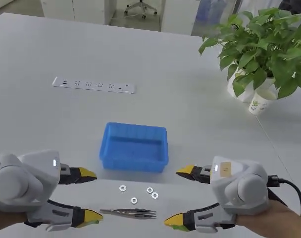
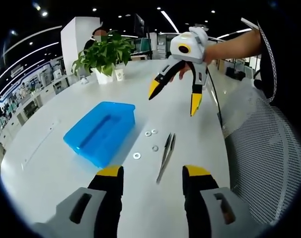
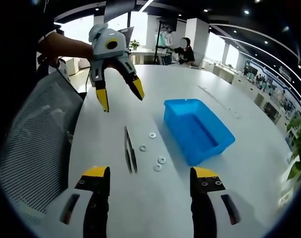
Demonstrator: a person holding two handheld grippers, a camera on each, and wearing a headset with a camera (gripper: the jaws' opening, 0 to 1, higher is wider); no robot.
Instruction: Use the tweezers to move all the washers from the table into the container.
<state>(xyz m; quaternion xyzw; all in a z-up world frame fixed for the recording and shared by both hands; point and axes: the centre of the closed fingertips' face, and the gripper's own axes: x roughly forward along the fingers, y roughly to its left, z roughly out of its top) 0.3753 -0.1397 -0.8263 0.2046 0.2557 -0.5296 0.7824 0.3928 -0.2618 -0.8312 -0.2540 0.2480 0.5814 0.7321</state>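
Left gripper and right gripper, jaws wide, flank tweezers and washers near the container; head view adds a power strip

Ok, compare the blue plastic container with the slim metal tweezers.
The blue plastic container is a broad, open-topped box; the slim metal tweezers are a thin silvery strip lying flat. The container sits beyond the small metal washers; the tweezers lie on their near side. Both rest on the white table.
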